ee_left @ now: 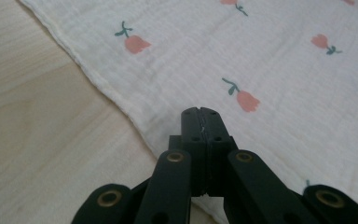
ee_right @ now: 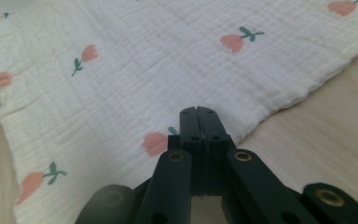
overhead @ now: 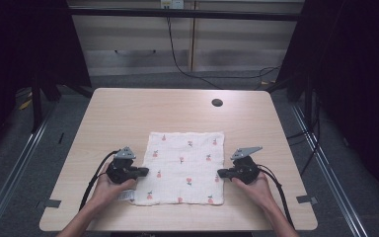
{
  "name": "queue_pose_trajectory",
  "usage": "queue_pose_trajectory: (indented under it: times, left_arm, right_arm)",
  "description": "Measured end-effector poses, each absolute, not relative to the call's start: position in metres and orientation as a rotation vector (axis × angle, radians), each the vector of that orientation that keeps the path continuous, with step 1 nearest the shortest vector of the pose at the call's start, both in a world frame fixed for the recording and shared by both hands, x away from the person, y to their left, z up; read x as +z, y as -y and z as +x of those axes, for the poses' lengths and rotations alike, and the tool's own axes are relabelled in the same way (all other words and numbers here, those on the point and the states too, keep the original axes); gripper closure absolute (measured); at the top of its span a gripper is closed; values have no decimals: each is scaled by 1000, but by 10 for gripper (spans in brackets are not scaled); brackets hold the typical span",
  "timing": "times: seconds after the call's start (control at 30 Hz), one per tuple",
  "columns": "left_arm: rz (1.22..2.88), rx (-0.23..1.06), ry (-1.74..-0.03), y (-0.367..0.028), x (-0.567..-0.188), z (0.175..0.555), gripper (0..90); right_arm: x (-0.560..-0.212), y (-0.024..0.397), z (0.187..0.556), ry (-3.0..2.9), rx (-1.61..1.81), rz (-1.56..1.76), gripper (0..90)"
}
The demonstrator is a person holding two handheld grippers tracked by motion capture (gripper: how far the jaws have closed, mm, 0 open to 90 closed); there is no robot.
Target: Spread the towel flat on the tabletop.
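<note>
So there's a white muslin cloth (overhead: 185, 168) with little pink tulip prints lying flat on the light wood desk (overhead: 128, 113), a bit toward the near edge and roughly centered left to right. It looks spread out in a single square-ish layer, with a small label poking out at its near left corner.

The left hand-held gripper (overhead: 143, 172) sits right at the cloth's left edge, about halfway along it, pointing inward. In the left gripper view its jaws are clenched together with the tips over the fabric just inside the hem (ee_left: 199, 114); can't tell if any cloth is actually pinched between them.

The right hand-held gripper (overhead: 221, 173) mirrors it at the right edge, also pointing in toward the middle. Its jaws are clenched too, tips just over the border of the cloth (ee_right: 198, 114), next to one of the tulips. Same deal, no visible fabric caught in them.

Further back on the desk there's a round cable hole (overhead: 217, 102), well apart from the cloth.
</note>
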State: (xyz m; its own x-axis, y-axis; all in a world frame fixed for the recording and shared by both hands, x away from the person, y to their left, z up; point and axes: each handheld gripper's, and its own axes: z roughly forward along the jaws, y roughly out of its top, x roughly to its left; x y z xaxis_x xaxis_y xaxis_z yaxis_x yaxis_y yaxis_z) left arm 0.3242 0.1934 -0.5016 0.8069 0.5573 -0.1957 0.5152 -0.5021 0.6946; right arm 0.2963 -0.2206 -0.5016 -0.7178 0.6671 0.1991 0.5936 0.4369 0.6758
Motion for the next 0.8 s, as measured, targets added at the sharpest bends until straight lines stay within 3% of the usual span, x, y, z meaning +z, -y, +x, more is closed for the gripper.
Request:
queue_pose_trajectory:
  times: [0.47, 0.8]
  left_arm:
    - [2241, 90, -746, -195, -498, 283, 890]
    - [2228, 71, -757, -197, -498, 282, 863]
  right_arm:
    - [-503, 225, 266, -2589, 1203, 1130, 900]
    - [-500, 221, 248, -2627, 1195, 1120, 872]
